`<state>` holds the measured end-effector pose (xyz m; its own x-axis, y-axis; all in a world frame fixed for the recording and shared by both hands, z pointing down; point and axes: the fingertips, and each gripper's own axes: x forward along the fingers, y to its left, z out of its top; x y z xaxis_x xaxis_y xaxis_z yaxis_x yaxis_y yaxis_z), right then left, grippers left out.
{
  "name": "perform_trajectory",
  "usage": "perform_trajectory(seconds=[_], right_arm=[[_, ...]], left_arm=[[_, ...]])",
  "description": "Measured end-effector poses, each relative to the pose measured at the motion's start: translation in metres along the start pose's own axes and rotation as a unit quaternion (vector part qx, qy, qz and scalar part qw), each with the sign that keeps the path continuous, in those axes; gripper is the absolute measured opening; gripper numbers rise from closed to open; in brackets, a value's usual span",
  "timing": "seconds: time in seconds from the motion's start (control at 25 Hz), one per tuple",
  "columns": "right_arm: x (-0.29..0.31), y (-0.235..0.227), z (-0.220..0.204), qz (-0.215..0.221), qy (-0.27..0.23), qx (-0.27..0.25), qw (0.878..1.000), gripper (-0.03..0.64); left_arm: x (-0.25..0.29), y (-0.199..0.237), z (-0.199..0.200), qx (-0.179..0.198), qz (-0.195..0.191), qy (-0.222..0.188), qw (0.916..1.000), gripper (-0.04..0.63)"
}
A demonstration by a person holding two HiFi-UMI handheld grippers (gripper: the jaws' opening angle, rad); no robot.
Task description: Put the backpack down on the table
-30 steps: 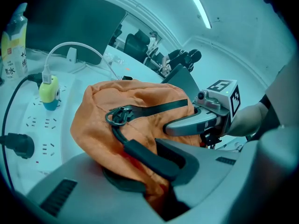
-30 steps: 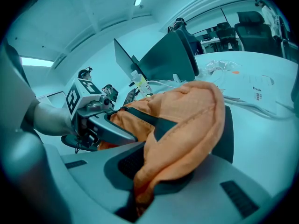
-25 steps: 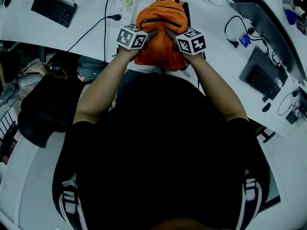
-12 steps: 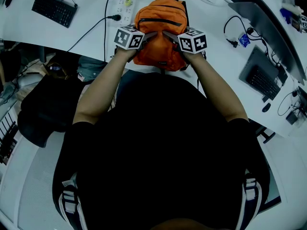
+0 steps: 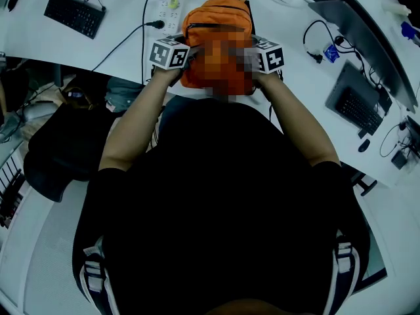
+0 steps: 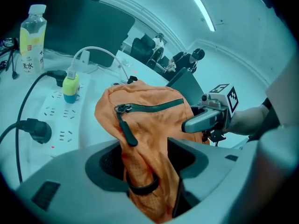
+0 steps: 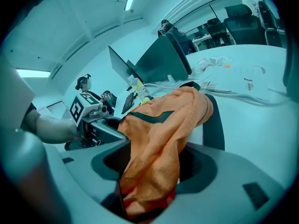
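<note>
The orange backpack [image 5: 217,20] sits on the white table [image 5: 118,41] just in front of the person, its black zip facing up. My left gripper [image 5: 188,54] is at its left side and my right gripper [image 5: 253,58] at its right side. In the left gripper view the jaws [image 6: 147,164] have just been opening and stand wide, with loose orange fabric [image 6: 149,120] and a black strap lying between them, unpinched. In the right gripper view the jaws [image 7: 154,171] have likewise just been opening, and bunched backpack fabric [image 7: 168,120] lies slack between them. A mosaic patch hides the backpack's near part in the head view.
A white power strip [image 5: 172,6] with plugged cables lies left of the backpack, and a drink bottle [image 6: 32,38] stands beyond it. A keyboard [image 5: 73,12] is at far left. A monitor [image 5: 357,25] and another keyboard [image 5: 357,107] are on the right. A black bag [image 5: 65,143] sits beside the table.
Both grippers' jaws have spread from pinching the fabric to wide apart. The marker cubes have moved slightly outward, and the backpack has settled a little farther onto the table.
</note>
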<state>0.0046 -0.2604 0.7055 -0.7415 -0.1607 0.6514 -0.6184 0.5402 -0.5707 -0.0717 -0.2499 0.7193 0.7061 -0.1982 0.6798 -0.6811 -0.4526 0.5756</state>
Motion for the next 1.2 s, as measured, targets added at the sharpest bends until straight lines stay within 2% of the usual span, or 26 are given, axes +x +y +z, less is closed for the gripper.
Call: perform_trajectory(seconds=[0.24,0.52,0.92,1.2], right_arm=[[-0.013,-0.003,0.005,-0.005,-0.015,0.001,1.000,0.285],[-0.030,-0.004,0.010,-0.016,-0.036,0.001,0.999,0.285],[-0.064,-0.016,0.019,-0.049,-0.071,0.004,0.996,0.285],[-0.079,-0.006,0.020,-0.047,-0.083,-0.009,0.995,0.272]], left_arm=[[-0.014,0.006,0.003,0.000,0.012,-0.009,0.9999,0.245],[-0.041,0.017,0.011,-0.014,0.032,-0.049,0.9982,0.245],[-0.068,0.021,0.008,-0.016,0.051,-0.070,0.9961,0.245],[-0.085,0.016,0.007,-0.013,0.054,-0.086,0.9947,0.245]])
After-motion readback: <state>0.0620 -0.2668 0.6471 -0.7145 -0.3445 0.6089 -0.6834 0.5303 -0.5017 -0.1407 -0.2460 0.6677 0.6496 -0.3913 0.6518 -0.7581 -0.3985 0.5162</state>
